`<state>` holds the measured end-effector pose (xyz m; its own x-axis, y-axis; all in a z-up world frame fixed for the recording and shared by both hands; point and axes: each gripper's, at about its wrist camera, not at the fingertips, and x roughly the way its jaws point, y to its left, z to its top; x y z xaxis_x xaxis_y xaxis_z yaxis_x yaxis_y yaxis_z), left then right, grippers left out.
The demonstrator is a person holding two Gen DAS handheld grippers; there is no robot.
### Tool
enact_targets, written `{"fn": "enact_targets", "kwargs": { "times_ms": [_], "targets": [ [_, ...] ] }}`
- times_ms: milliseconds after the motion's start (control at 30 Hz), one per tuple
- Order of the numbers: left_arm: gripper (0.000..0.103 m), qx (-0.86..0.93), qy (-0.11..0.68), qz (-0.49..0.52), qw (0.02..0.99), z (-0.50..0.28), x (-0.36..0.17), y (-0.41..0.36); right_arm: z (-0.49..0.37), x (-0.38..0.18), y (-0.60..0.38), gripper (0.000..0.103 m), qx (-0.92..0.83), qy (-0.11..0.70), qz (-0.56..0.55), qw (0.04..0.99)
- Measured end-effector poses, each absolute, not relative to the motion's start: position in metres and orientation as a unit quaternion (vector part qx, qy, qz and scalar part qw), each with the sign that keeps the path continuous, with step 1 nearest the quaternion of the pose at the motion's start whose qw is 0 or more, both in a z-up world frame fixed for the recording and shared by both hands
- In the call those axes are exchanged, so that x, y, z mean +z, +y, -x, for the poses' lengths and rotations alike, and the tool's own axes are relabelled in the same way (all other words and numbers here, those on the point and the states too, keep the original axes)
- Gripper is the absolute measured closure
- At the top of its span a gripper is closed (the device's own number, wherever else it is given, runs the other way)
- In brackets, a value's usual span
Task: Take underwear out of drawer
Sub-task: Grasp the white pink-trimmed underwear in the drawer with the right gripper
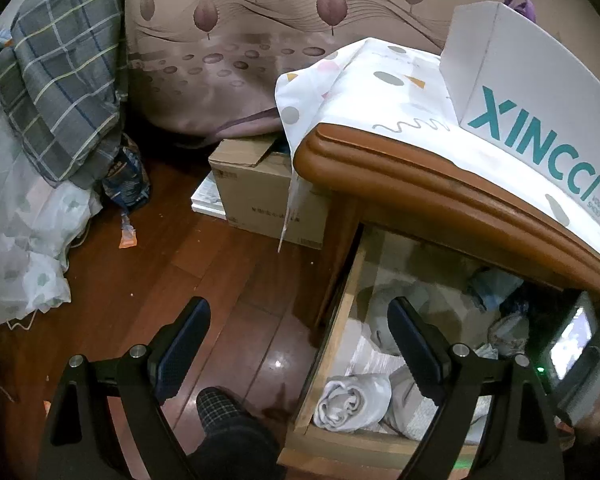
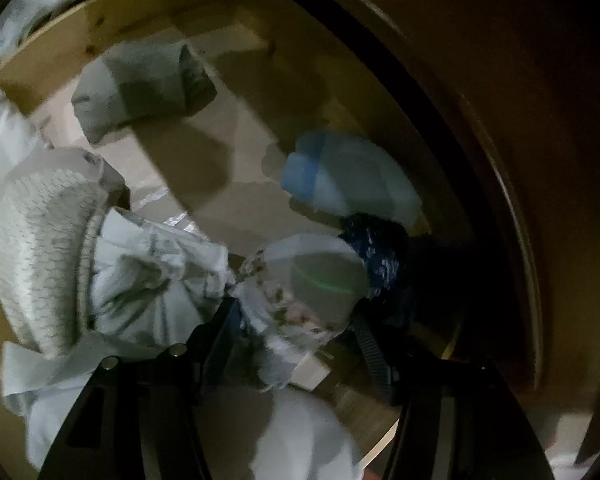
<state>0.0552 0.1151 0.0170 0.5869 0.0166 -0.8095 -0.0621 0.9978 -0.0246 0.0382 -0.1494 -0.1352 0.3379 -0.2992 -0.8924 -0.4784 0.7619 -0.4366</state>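
Your right gripper (image 2: 296,320) was inside the drawer (image 2: 100,20), jaws parted around floral underwear (image 2: 296,296); your left gripper (image 1: 300,344) hovered open, empty.

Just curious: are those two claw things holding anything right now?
No. The left gripper hangs open and empty beside the drawer; the right gripper straddles a floral bundle, grip unclear.

Drawer (image 1: 332,344) rear hidden under tabletop; right tongs (image 2: 296,332) view blurred, grip on floral bundle (image 2: 300,280) unclear.
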Motion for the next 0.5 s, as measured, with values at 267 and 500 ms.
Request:
{"fn": "enact_targets", "kwargs": {
  "times_ms": [267,500],
  "targets": [
    [0.015,0.019,0.458,0.027,0.888,-0.054,0.016,0.115,-0.037,-0.141,-0.137,0.073,0.078,0.566,0.361,0.737],
    [0.015,0.013,0.467,0.040,0.883,-0.057,0.013,0.117,-0.019,-0.122,-0.125,0.076,0.091,0.553,0.354,0.749]
  ]
}}
